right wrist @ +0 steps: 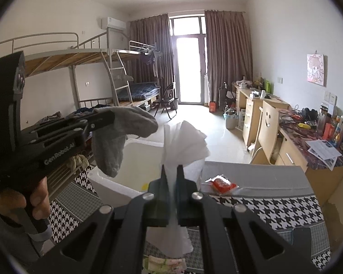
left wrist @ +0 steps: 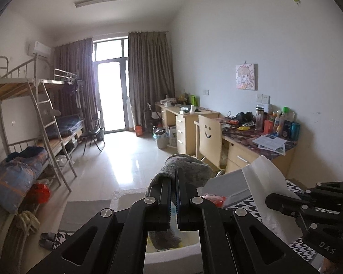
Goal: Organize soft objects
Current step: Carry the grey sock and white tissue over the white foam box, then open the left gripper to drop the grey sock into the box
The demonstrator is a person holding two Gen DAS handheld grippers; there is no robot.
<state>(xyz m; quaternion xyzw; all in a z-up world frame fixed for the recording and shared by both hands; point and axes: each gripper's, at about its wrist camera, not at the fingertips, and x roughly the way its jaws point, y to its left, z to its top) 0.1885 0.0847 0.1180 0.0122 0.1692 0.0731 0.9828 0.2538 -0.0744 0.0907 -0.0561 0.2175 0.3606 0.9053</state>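
My left gripper [left wrist: 173, 178] is shut on a grey sock [left wrist: 185, 166] and holds it in the air above a white foam box [right wrist: 139, 157]. The sock also shows in the right wrist view [right wrist: 123, 132], drooping from the left gripper [right wrist: 107, 117]. My right gripper [right wrist: 172, 173] is shut on a white foam sheet [right wrist: 185, 141], held upright beside the box. That sheet shows in the left wrist view [left wrist: 263, 182] with the right gripper [left wrist: 274, 202] at the right edge.
A table with a houndstooth cloth [right wrist: 274, 207] lies below. A grey board [right wrist: 251, 175] on it carries a red packet [right wrist: 223, 183]. Folded pale cloths [right wrist: 164, 264] lie at the near edge. Bunk beds [right wrist: 91, 68] stand left, desks and a chair [right wrist: 269, 130] right.
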